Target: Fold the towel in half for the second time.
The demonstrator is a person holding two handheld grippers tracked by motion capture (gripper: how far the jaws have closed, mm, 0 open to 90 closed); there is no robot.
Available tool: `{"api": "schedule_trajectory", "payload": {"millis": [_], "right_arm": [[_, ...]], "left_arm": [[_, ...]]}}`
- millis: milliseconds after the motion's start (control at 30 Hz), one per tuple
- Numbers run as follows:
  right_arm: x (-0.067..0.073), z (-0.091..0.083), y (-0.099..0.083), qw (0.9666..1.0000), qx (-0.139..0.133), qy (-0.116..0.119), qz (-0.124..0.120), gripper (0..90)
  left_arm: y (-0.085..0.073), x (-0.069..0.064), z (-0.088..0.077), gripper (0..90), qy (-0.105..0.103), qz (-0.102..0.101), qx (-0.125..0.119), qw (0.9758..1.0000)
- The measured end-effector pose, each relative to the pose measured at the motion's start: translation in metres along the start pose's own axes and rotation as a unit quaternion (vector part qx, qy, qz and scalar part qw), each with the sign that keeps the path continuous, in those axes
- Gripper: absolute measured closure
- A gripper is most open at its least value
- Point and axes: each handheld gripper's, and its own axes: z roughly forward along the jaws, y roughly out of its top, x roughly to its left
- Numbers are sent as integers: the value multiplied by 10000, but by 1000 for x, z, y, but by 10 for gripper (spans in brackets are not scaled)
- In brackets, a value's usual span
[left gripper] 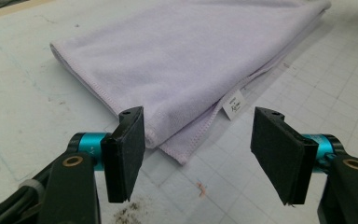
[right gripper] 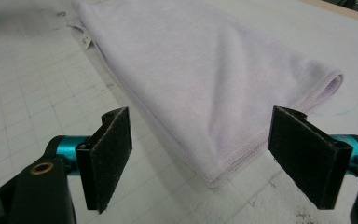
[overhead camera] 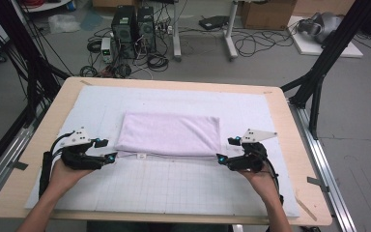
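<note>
A folded lilac towel [overhead camera: 169, 134] lies flat in the middle of a white gridded mat [overhead camera: 174, 188]. My left gripper [overhead camera: 110, 150] sits just off the towel's near-left corner, jaws open, nothing between them. In the left gripper view the towel [left gripper: 182, 60] corner lies just beyond the open left gripper [left gripper: 198, 154], and a small white label [left gripper: 234, 103] pokes out of its edge. My right gripper [overhead camera: 225, 149] stands open by the near-right corner. In the right gripper view the towel [right gripper: 205, 70] ends just ahead of the right gripper [right gripper: 200, 158], clear of both pads.
The mat covers a light wooden table [overhead camera: 280, 125]. Black frame posts [overhead camera: 319, 72] rise off its right and left sides. On the floor behind the table stand computer towers [overhead camera: 133, 26], loose cables and a cardboard box [overhead camera: 265, 13].
</note>
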Motion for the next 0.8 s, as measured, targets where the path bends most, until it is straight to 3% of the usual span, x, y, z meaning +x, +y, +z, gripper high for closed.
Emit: {"api": "schedule_trajectory", "payload": {"millis": [800], "right_arm": [[17,-29,-24,9995,-171,-273,19,132]], "left_arm": [[-22,-22,-28,280,324,19,-111,9994]]}}
